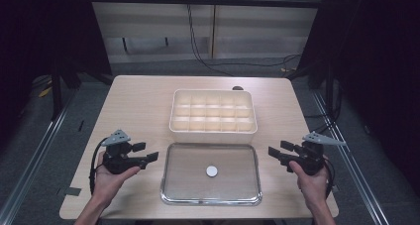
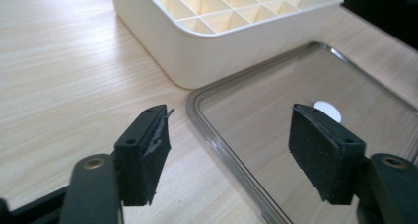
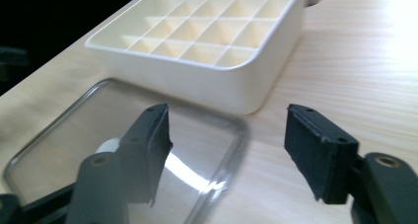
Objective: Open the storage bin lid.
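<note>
A cream box (image 1: 213, 111) divided into several small compartments stands at the middle of the wooden table; the compartments look empty. In front of it lies a clear flat lid (image 1: 171, 185) with a small white disc (image 1: 212, 171) at its centre. My left gripper (image 1: 147, 151) hovers just left of the lid, open, with nothing between its jaws. My right gripper (image 1: 278, 148) hovers just right of the lid, also open and empty. In the left gripper view, the gripper (image 2: 229, 145) faces the lid's rim (image 2: 207, 130), the disc (image 2: 328, 110) and the box (image 2: 197, 51). In the right gripper view, the gripper (image 3: 226, 145) faces the lid (image 3: 59, 130), the disc (image 3: 107, 146) and the box (image 3: 212, 81).
The table (image 1: 138, 101) has bare wood to the left and right of the box. A small dark round spot (image 1: 237, 88) sits just behind the box. Cables (image 1: 198, 46) run across the floor beyond the table, and metal rails (image 1: 34, 150) flank it.
</note>
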Tool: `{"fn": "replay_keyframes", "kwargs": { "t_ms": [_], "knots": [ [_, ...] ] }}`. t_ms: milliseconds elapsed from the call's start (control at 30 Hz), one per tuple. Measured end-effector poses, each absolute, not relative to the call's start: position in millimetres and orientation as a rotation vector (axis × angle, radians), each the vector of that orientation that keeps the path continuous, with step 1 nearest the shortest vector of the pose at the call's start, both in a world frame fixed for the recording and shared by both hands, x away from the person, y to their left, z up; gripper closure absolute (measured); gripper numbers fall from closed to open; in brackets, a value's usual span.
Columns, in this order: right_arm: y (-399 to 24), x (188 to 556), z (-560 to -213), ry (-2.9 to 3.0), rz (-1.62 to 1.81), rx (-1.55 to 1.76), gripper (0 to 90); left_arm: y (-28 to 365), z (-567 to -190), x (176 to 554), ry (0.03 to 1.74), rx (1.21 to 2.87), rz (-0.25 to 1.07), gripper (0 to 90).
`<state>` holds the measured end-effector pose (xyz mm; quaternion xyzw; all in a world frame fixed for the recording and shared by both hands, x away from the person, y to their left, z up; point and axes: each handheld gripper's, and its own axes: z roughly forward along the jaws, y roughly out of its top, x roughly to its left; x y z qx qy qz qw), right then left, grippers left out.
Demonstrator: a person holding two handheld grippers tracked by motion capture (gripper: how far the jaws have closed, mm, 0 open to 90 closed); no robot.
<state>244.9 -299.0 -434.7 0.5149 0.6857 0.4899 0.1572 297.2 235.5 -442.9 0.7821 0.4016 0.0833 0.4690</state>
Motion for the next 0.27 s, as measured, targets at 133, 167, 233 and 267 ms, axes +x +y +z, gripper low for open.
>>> {"fn": "replay_keyframes", "kwargs": {
  "t_ms": [133,167,233,267],
  "knots": [
    [-306,244,-441,1.952,1.385,1.515,28.8,254,-462,300,1.110,1.906,0.171,30.9],
    [-305,243,-443,1.961,1.386,1.518,27.6,255,-463,298,1.105,1.934,0.213,31.5],
    [-303,243,-446,1.978,1.369,1.514,26.7,258,-460,295,1.090,1.946,0.279,31.7],
    [-301,243,-448,1.983,1.359,1.515,25.5,259,-460,294,1.081,1.937,0.265,31.3]
  ]
}}
